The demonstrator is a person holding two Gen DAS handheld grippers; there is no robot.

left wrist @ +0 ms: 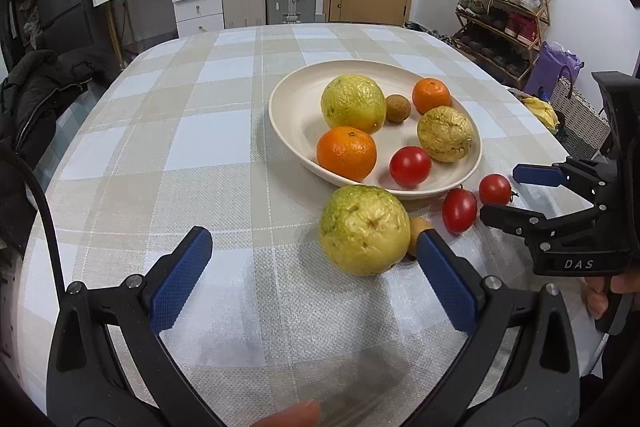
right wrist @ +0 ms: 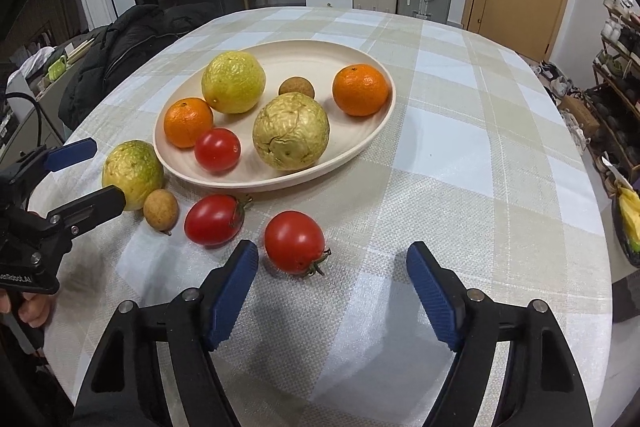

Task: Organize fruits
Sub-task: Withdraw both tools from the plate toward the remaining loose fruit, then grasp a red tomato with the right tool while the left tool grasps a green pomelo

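Plate point(right wrist: 372, 135) holds six fruits; four loose on near side: guava point(left wrist: 362, 229), small brown fruit, two tomatoes. Left gripper point(left wrist: 316, 267) spread, empty, lining up guava. Right gripper point(right wrist: 332, 287) spread, empty, nearest tomato point(right wrist: 294, 241) partly between fingers, untouched

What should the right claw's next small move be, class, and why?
Probably ease forward so the nearest tomato sits between its pads: the right claw is open, that tomato lies on the tablecloth just ahead, outside the plate.
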